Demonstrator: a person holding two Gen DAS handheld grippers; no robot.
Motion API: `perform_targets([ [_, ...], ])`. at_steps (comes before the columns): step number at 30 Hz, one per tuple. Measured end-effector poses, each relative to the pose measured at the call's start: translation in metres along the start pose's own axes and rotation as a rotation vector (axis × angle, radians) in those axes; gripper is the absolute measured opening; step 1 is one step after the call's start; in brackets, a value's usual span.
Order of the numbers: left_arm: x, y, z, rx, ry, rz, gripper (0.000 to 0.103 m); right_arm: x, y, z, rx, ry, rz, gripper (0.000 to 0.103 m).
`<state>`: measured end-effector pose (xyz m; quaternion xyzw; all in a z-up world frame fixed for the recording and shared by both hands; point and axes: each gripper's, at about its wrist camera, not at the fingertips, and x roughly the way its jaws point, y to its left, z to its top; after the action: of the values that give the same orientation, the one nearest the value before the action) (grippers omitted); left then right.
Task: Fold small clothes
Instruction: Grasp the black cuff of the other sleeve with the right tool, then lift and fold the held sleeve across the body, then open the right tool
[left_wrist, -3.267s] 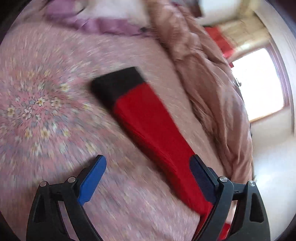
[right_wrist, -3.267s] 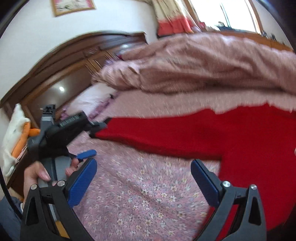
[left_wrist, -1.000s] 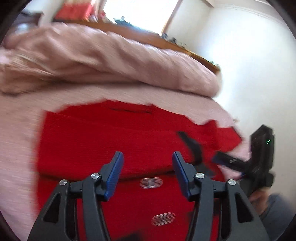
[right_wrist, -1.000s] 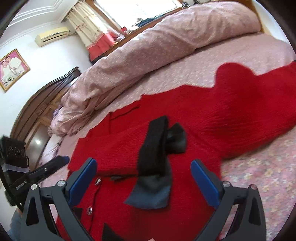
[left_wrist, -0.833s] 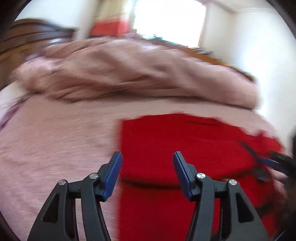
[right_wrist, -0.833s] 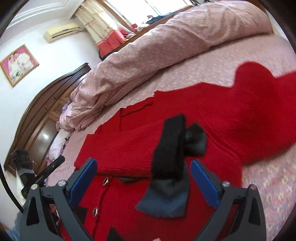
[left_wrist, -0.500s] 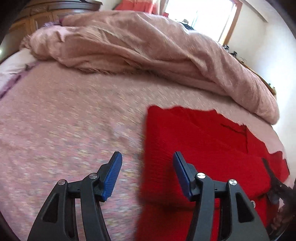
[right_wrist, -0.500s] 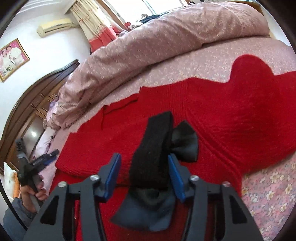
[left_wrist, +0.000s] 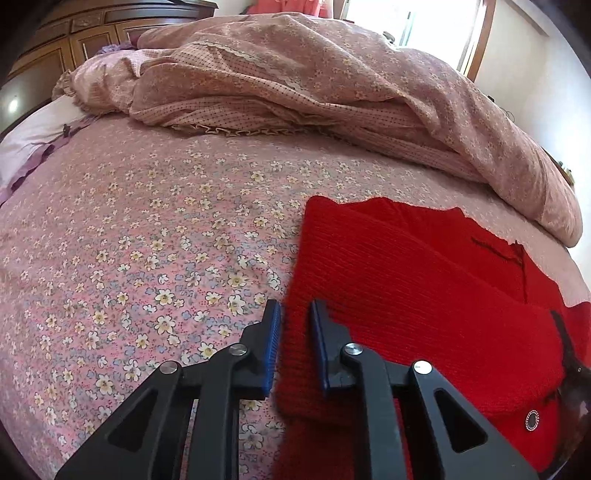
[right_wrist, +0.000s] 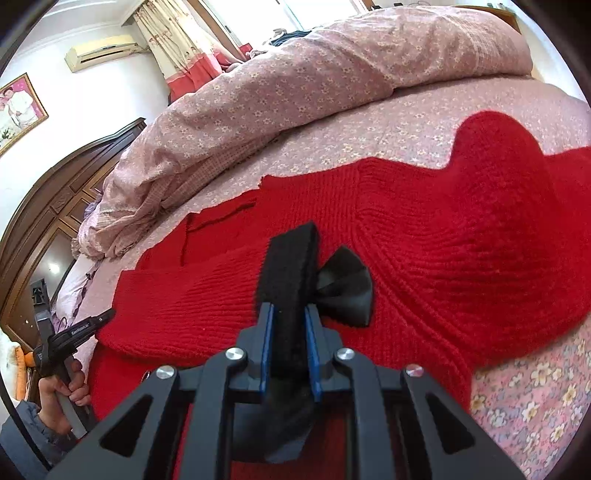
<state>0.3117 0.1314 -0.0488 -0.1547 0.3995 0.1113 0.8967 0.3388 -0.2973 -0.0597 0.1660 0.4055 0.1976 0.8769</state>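
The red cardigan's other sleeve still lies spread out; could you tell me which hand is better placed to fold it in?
Probably the right: the right gripper pinches the black cuff beside that sleeve, while the left gripper grips the red cardigan at its far folded edge.

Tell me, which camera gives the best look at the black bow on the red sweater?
The right wrist view: the black bow sits centered, just beyond the right gripper, whose jaws clamp the black cuff beside it. The left wrist view shows only a dark sliver at its right edge.

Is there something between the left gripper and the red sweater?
Nothing visible. The left gripper already has the folded edge of the red sweater between its fingers, on the flowered bedsheet.
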Motion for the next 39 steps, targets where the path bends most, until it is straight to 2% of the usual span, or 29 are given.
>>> perform_targets([
  [5,-0.002,0.0,-0.001,0.003,-0.003,-0.013,0.012,-0.001,0.0,0.001,0.001,-0.01,-0.004,0.017],
  [9,-0.003,0.001,-0.002,-0.006,-0.002,-0.022,0.012,-0.013,0.012,0.006,-0.077,-0.083,-0.04,0.016],
  [11,-0.003,0.0,-0.003,-0.007,-0.001,-0.021,0.012,-0.011,0.014,0.008,-0.096,-0.077,-0.053,0.016],
  [14,-0.003,0.0,-0.003,-0.004,0.0,-0.02,0.012,-0.001,0.002,0.006,-0.042,-0.025,-0.052,0.016],
  [17,-0.002,-0.001,-0.002,-0.002,0.004,-0.016,0.013,-0.005,-0.006,0.007,-0.002,-0.037,-0.033,0.017],
  [19,-0.005,-0.002,-0.002,-0.007,-0.01,-0.006,0.016,-0.007,-0.008,0.006,0.014,-0.04,-0.04,0.026],
  [23,-0.032,-0.02,0.003,0.032,-0.11,0.041,0.019,-0.016,-0.008,0.008,0.013,-0.035,-0.062,0.033],
  [25,-0.042,-0.035,0.007,0.04,-0.117,0.004,0.035,-0.027,-0.007,0.009,-0.005,-0.051,-0.068,0.039],
  [28,-0.055,-0.062,0.0,0.128,-0.11,-0.033,0.043,-0.054,-0.012,0.012,-0.026,-0.093,-0.049,0.05],
  [30,-0.057,-0.073,-0.009,0.168,-0.111,-0.032,0.046,-0.076,-0.022,0.014,-0.034,-0.12,-0.043,0.061],
  [32,-0.053,-0.082,-0.019,0.211,-0.09,-0.02,0.046,-0.108,-0.048,0.015,-0.01,-0.16,-0.04,0.068],
  [36,-0.043,-0.09,-0.032,0.233,-0.038,-0.005,0.046,-0.162,-0.119,0.014,0.097,-0.202,-0.067,0.075],
  [38,-0.041,-0.089,-0.032,0.212,-0.035,0.005,0.046,-0.189,-0.171,0.013,0.23,-0.244,-0.123,0.076],
  [39,-0.04,-0.088,-0.031,0.191,-0.037,0.013,0.046,-0.201,-0.198,0.013,0.32,-0.265,-0.124,0.076],
])
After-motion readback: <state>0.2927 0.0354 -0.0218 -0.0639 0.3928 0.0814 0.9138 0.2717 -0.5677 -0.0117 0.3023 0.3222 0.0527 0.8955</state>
